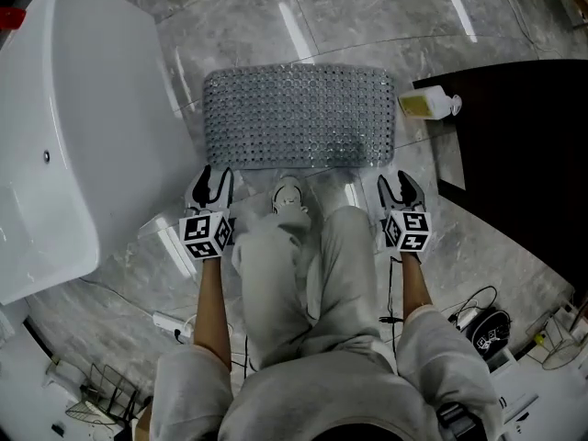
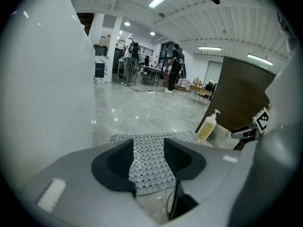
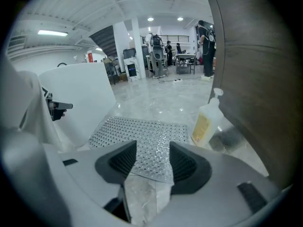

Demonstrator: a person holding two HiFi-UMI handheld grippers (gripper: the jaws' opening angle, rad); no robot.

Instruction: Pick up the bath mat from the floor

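grey studded rubber bath mat flat on marble floor, not yet lifted. left gripper, right gripper poised at near corners, jaws apart, empty. grasp, lift remain.

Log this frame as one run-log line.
phase: pre-grasp | bath mat: flat on floor | left gripper: open, at mat's near-left corner | right gripper: open, at near-right corner | lifted: no

Lab hall staging a bathroom: bathtub, tables.
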